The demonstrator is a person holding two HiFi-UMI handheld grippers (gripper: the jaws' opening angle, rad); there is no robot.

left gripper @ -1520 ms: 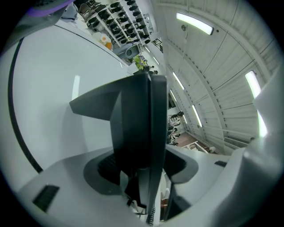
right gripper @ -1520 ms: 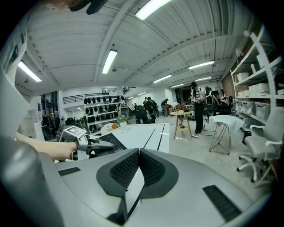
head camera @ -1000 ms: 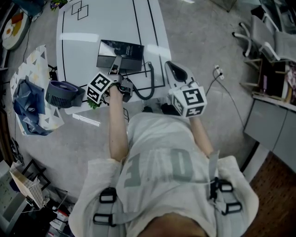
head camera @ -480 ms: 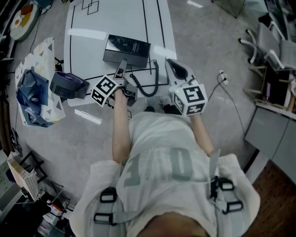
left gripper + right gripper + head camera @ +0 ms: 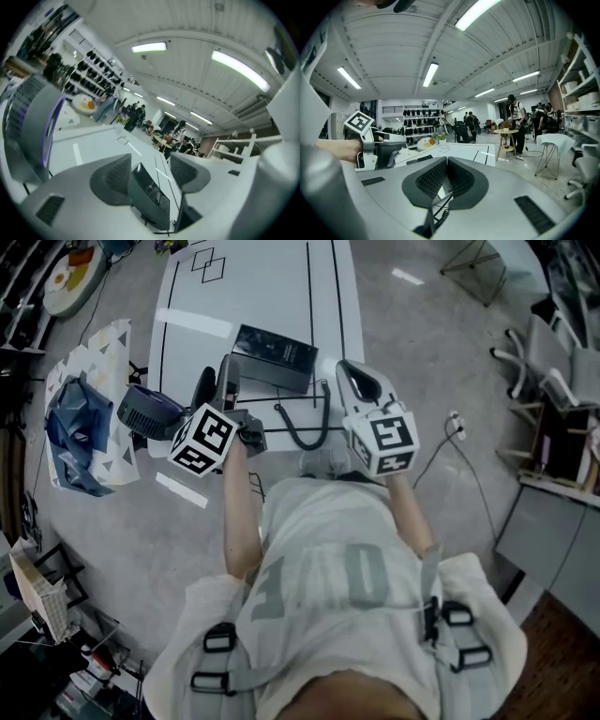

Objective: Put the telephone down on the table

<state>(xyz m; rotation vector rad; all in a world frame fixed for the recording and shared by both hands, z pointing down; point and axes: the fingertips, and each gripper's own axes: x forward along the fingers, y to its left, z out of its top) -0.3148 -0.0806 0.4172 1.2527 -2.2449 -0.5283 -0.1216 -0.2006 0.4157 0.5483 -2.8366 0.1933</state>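
Note:
The telephone (image 5: 275,357) is a flat black box lying on the white table (image 5: 253,287), near its front edge. Its black coiled cord (image 5: 302,432) loops toward me over that edge. My left gripper (image 5: 216,371) is just left of the telephone, apart from it, jaws open. In the left gripper view the telephone (image 5: 150,194) shows beyond the open left gripper (image 5: 150,166). My right gripper (image 5: 349,371) hovers at the table's right front corner, shut on nothing. In the right gripper view, under the shut right gripper (image 5: 446,161), I see the cord (image 5: 440,218).
A round dark fan (image 5: 148,411) stands at the table's front left corner, close beside my left gripper. A patterned bag with blue cloth (image 5: 75,423) and a white strip (image 5: 181,489) lie on the floor at left. Chairs (image 5: 539,329) and a floor cable (image 5: 441,432) are at right.
My left gripper has drawn back from the telephone's near edge toward the left and turned, and its jaws now stand apart. The right gripper has hardly moved.

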